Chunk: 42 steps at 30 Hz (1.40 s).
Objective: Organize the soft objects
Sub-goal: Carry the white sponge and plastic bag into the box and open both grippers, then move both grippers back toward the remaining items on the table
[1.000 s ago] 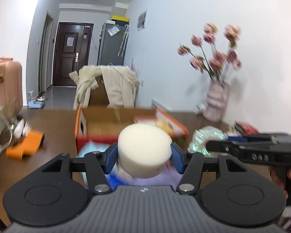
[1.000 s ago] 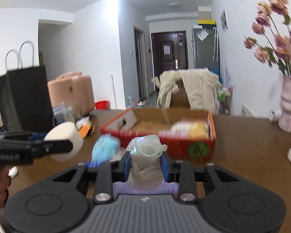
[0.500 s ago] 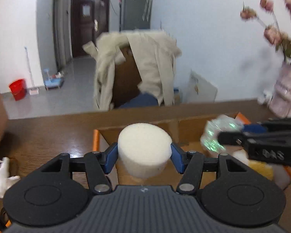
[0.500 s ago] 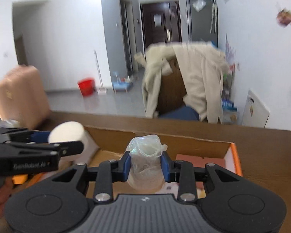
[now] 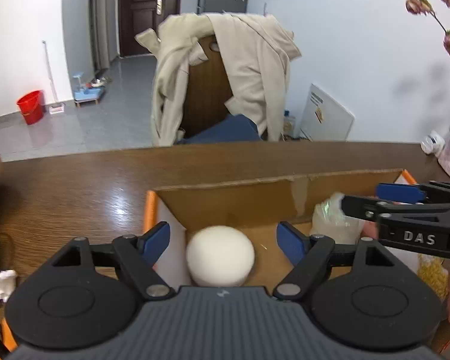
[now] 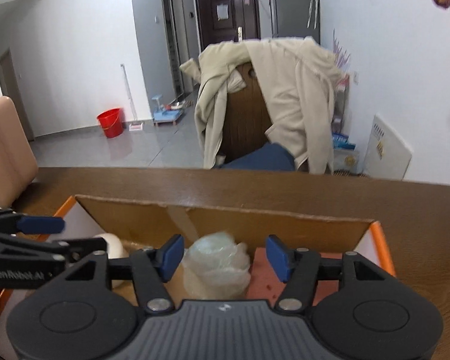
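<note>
Both grippers, left and right, level over the cardboard box, jaws spread wide.

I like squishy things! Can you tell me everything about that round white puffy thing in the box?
The white sponge is a short, fat cylinder with a flat round top, and it looks like soft foam. It is a little blurry. It sits low in the cardboard box, between the spread blue fingers of the left gripper, which do not touch it. The right wrist view shows only its edge.

white sponge, orange-edged box
</note>
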Motion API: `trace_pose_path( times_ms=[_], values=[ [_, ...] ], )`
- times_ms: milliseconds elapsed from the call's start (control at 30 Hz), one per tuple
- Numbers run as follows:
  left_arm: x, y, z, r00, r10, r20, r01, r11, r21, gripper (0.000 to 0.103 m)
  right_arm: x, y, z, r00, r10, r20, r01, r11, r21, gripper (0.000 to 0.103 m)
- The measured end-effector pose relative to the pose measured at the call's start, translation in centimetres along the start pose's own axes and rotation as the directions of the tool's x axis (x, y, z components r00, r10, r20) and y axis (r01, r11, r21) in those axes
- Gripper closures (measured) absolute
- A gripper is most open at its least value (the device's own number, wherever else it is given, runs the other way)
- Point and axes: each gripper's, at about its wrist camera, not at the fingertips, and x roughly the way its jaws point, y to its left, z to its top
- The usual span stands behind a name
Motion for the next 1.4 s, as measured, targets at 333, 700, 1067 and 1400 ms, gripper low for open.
trace_pose_path(
  times_ms=[333,700,1067,1400],
  values=[
    [-11.5,-0.8,-0.1,0.989,0.022,0.149,-0.026,0.999,0.026,0.018,-13.0,-0.5,0.8,0.988,-0.012,0.156,0.018,0.999,-0.037,0.036],
    [-28.7,-3.5,-9.4,0.923,-0.02,0.385,-0.01,0.997,0.076,0.006,-29.7,0.7,-6.8,0.95,0.049,0.307,-0.017,0.994,-0.108,0.023],
    [-35.9,-5.0,-25.7,0.877,0.046,0.478,-0.039,0.999,-0.025,0.0,-37.0,3.5,-23.1,0.915,0.057,0.399,0.024,0.981,-0.194,0.012],
    [-36.4,-6.0,-34.1,0.92,0.003,0.393,0.008,1.0,-0.025,0.0,-37.6,5.9,-33.6,0.962,0.107,0.253,-0.056,0.978,-0.201,0.012]
  ],
)
